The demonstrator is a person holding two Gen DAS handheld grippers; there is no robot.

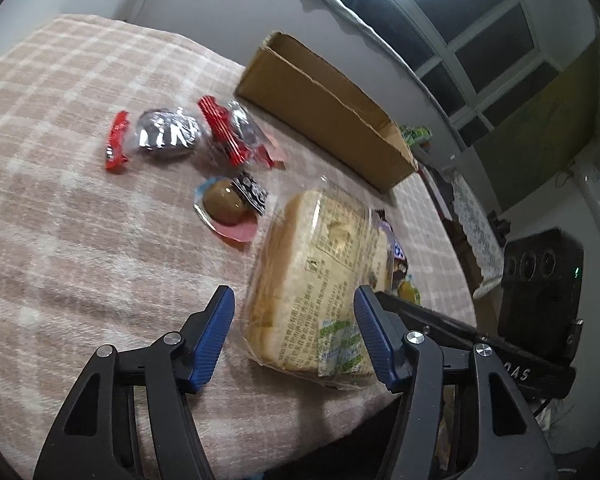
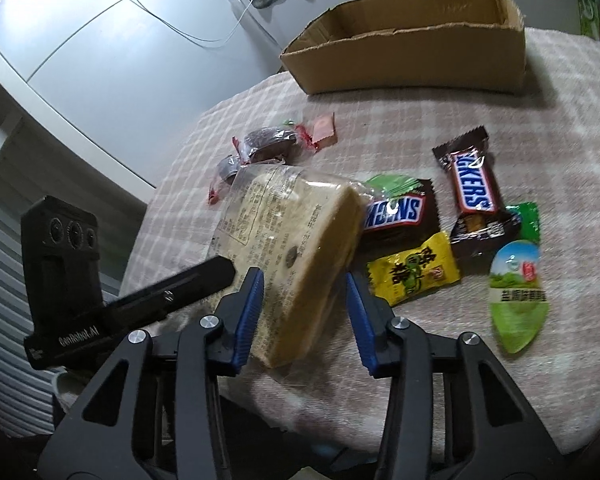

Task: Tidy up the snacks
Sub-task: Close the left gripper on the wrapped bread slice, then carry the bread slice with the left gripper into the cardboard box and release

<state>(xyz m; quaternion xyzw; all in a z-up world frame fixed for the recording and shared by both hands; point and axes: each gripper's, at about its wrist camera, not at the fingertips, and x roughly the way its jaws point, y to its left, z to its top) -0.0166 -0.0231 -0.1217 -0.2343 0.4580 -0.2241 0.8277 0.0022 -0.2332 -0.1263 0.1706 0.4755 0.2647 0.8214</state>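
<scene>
A wrapped slab of bread (image 1: pixel 312 276) lies on the checked cloth near the table's front edge; it also shows in the right wrist view (image 2: pixel 292 252). My left gripper (image 1: pixel 294 344) is open, its blue pads either side of the bread's near end. My right gripper (image 2: pixel 305 316) is open too, straddling the bread's near corner, with gaps at both pads. An open cardboard box (image 2: pixel 412 40) stands at the back; it also shows in the left wrist view (image 1: pixel 324 108). Two Snickers bars (image 2: pixel 472 184) lie right of the bread.
Dark round snacks in red-ended wrappers (image 1: pixel 168 132), a brown sweet (image 1: pixel 226 204), a yellow candy pack (image 2: pixel 414 272) and a green pouch (image 2: pixel 516 296) lie on the cloth (image 1: pixel 80 200). The table edge runs just under both grippers.
</scene>
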